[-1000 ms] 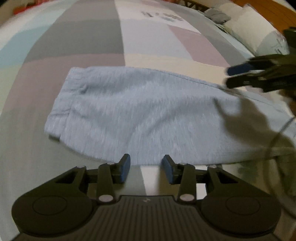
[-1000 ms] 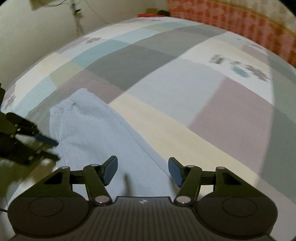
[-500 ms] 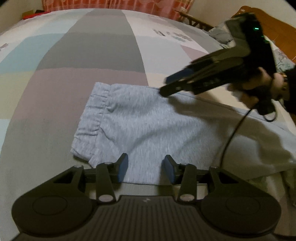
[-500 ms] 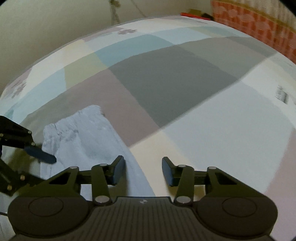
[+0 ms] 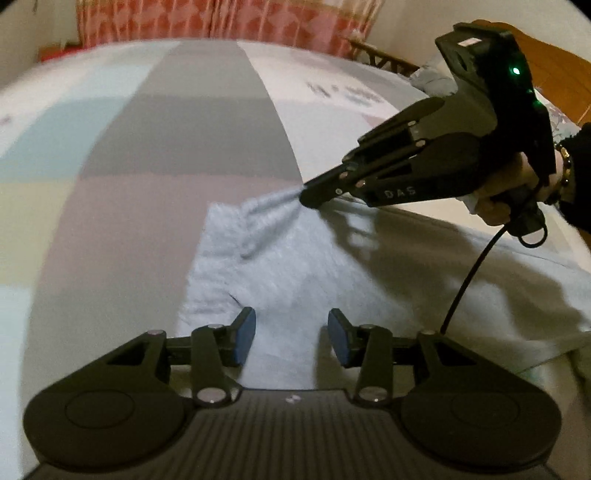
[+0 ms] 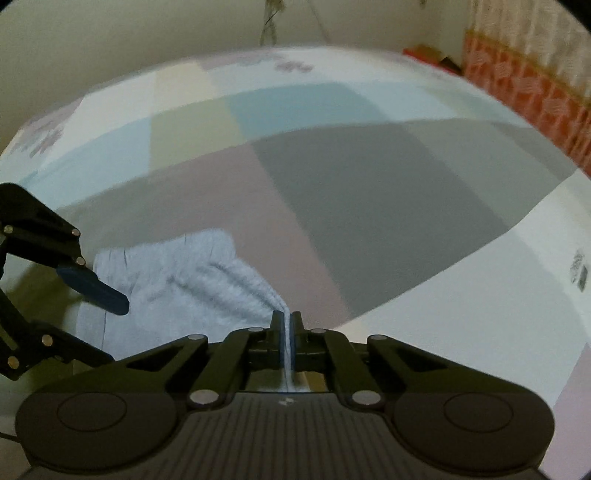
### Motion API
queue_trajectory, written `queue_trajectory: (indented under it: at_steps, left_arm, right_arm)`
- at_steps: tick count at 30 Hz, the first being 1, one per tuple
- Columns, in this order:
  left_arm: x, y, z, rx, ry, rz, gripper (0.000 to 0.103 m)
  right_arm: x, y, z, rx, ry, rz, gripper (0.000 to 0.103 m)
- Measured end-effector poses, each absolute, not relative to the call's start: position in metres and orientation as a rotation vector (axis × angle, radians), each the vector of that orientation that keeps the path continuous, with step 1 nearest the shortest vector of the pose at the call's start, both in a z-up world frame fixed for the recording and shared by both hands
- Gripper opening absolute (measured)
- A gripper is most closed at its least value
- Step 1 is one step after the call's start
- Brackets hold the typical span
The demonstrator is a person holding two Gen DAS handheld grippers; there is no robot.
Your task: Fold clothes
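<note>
Light blue trousers lie flat on the patchwork bedspread, their elastic waistband at the left end. My right gripper is shut on the far edge of the cloth close to the waistband, and the fabric is drawn into taut ridges toward it. In the right wrist view the pinched cloth runs between the closed pads of the right gripper. My left gripper stands open over the near edge of the trousers, with cloth under the gap but not pressed. It also shows at the left of the right wrist view, left gripper.
A person's hand in a dark sleeve with a bead bracelet holds the right gripper, and its black cable hangs over the trousers. Pillows and a wooden headboard lie at the far right. An orange curtain hangs behind the bed.
The right gripper swung in toward the waistband end and closed on the trousers' far edge, bunching the cloth. The left gripper crept forward over the near edge, jaws unchanged.
</note>
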State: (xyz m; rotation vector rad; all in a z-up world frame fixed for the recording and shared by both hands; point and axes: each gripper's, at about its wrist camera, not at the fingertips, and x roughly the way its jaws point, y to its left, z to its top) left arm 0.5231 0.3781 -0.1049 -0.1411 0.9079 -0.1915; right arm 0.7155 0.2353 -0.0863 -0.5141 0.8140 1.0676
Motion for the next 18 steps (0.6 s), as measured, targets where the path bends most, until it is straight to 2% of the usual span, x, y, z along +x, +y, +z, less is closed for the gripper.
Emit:
queue_trajectory:
  at_steps: [3,8,10,15,18]
  left_arm:
    - [0.525,0.381,-0.099,-0.13,0.906,-0.207,0.04]
    - [0.516,0.375,-0.093,-0.062,0.888,-0.279,0.044]
    - [0.512,0.373,-0.103,-0.024,0.942,-0.276,0.043]
    - [0.503,0.373,-0.107,0.011,1.035,-0.275,0.044]
    - [0.506,0.371,-0.095,0.01,1.015,-0.288,0.044]
  right_arm:
    - [0.723,0.231,-0.088,-0.484,0.863,1.025,0.017]
    - [0.703,0.179,-0.064,-0.314,0.912,0.908,0.025]
    - [0.691,0.156,-0.057,-0.245,0.94,0.852,0.031]
    - [0.648,0.114,-0.083,-0.256,1.063,0.655,0.032]
    - [0.637,0.11,-0.105,-0.237,1.09,0.607,0.034]
